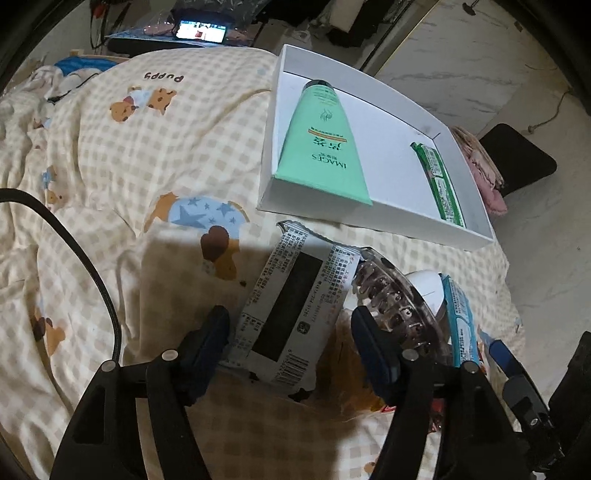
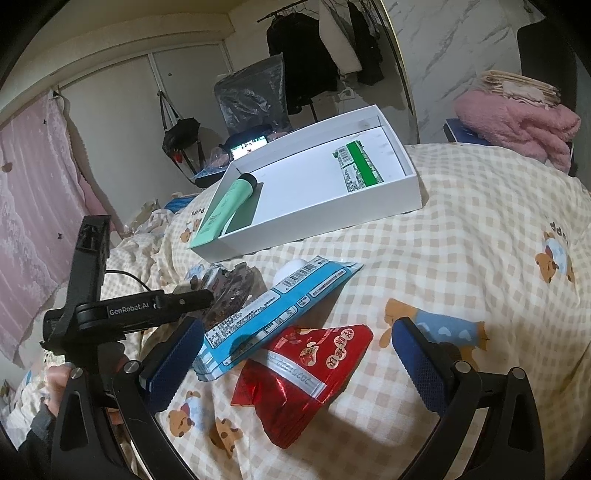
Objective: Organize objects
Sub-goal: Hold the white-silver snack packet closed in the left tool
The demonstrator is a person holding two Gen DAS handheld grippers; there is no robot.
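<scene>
The left gripper [image 1: 290, 343] has its fingers [image 1: 207, 343] moderately apart, straddling one grey-and-black snack packet [image 1: 291, 310] that lies flat on the quilt between them; the pads sit just beside its edges, and I cannot tell whether they press on it. Just beyond its right finger lies one clear plastic hair claw clip [image 1: 395, 302], then one white rounded object [image 1: 428, 291] and one blue-and-white packet [image 1: 458, 317]. The right gripper [image 2: 299, 362] stands wide and empty, with one red foil snack bag [image 2: 299, 380] on the quilt between its fingers [image 2: 173, 365] and the blue-and-white packet overlapping that bag toward the left finger. Ahead of both grippers sits one white shallow box [image 1: 373, 218] holding two things: one green tube [image 1: 321, 144] at its left side and one green wafer packet [image 1: 441, 184] at its right. Everything rests on a cream checked quilt [image 1: 129, 155] printed with bears. Beyond are one lit phone screen [image 1: 201, 31], a pink curtain [image 2: 33, 206], hanging dark clothes [image 2: 295, 48] and a marble-patterned floor [image 1: 461, 66].
</scene>
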